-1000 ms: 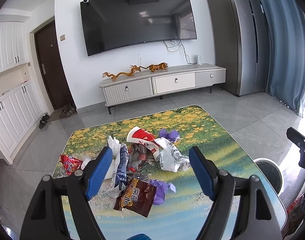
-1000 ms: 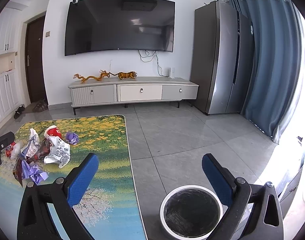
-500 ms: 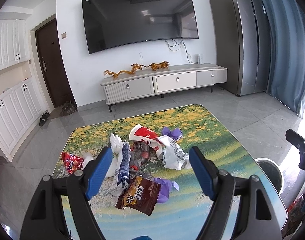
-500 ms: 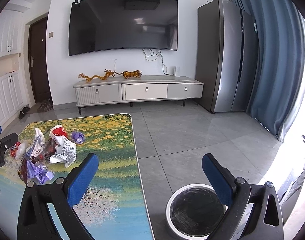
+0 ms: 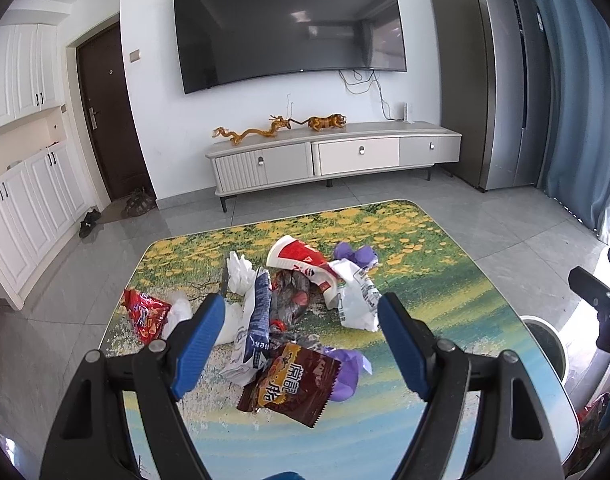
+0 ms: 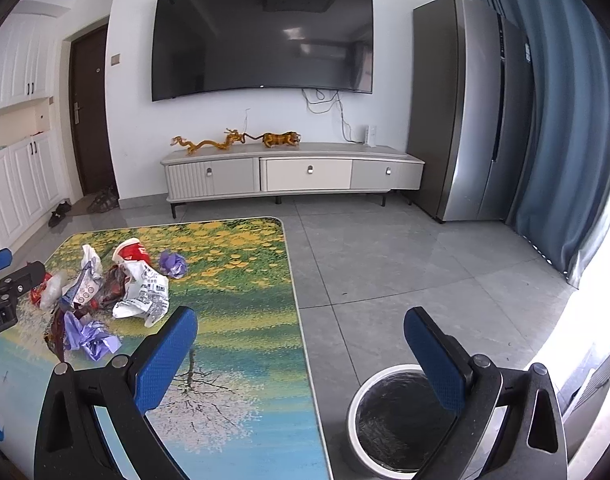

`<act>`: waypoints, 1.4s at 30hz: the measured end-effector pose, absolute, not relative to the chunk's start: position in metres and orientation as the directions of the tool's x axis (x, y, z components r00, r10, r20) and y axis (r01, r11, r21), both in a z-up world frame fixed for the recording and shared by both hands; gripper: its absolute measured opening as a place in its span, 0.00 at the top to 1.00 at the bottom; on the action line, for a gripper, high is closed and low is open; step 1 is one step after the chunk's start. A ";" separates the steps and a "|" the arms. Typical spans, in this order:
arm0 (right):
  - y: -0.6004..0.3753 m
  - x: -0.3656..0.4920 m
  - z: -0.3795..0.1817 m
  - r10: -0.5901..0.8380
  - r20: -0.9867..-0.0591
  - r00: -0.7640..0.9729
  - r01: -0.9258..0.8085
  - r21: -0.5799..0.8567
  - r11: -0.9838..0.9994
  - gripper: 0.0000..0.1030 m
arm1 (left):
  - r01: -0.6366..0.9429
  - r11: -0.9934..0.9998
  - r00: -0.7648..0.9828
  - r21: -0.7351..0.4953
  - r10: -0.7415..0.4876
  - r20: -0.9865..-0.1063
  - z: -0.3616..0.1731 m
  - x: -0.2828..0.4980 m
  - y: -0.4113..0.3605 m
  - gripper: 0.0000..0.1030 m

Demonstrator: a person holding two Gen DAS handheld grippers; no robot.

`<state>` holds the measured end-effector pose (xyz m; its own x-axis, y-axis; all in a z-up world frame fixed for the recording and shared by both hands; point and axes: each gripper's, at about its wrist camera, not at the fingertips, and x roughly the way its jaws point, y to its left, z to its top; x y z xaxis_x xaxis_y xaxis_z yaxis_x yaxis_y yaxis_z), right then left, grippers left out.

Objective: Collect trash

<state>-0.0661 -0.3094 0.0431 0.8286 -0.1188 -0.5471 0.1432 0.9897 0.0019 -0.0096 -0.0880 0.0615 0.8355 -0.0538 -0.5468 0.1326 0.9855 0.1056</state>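
Crumpled wrappers (image 5: 289, 320) lie heaped mid-desk; a brown snack packet (image 5: 291, 384) sits at the heap's 6 o'clock, a red one (image 5: 145, 314) at 9.

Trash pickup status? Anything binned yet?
Nothing looks binned: the bin on the floor shows only its dark liner. Both hand-held grippers are open and empty; the left hand-held gripper hangs over the pile, nearest the brown snack wrapper. The right hand-held gripper sits between table and bin. The whole pile remains.
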 end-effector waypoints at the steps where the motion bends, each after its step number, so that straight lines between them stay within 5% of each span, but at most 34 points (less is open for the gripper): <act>1: -0.309 -0.065 0.043 -0.115 -0.549 0.828 0.139 0.002 0.990 0.00 | 0.132 0.986 0.834 0.104 -0.054 -0.549 0.060 -0.009 -0.088 0.25; 16: -0.284 -0.038 0.028 0.077 -0.597 0.799 -0.023 0.096 0.995 0.00 | 0.150 0.987 0.780 0.060 -0.081 -0.621 0.027 -0.001 -0.029 0.25; 20: -0.270 -0.023 0.021 0.165 -0.619 0.768 -0.098 0.140 0.985 0.08 | 0.167 0.986 0.737 0.028 -0.106 -0.668 0.009 -0.002 -0.008 0.25; 33: -0.226 0.033 0.005 0.366 -0.660 0.656 -0.281 0.237 0.930 0.17 | 0.395 0.911 0.623 -0.117 -0.359 -0.694 0.003 -0.007 -0.019 0.25; 42: -0.206 0.081 -0.010 0.413 -0.694 0.590 -0.318 0.270 0.909 0.17 | 0.305 0.930 0.595 -0.206 -0.355 -0.721 0.010 0.049 0.004 0.25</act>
<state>0.0806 -0.2062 -0.0099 0.5900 0.4127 -0.6939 -0.3184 0.9088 0.2698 0.0492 0.0044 0.0103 0.5948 -0.3548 -0.7213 0.3054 0.9298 -0.2055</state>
